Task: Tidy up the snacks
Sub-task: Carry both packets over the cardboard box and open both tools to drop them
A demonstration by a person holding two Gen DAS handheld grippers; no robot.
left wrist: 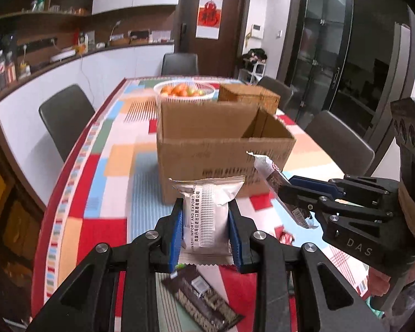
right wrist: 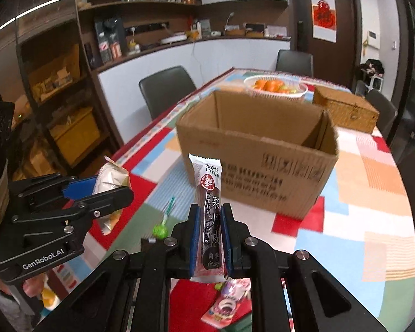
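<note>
Short of the cardboard box (left wrist: pixel 224 149), left gripper (left wrist: pixel 206 221) clamps a white snack packet (left wrist: pixel 207 210), right gripper (right wrist: pixel 210 232) a fruit-leather stick (right wrist: pixel 209 207); next likely carries both over its open top.

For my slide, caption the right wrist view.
Right gripper holds a fruit-leather stick before the open cardboard box.
</note>
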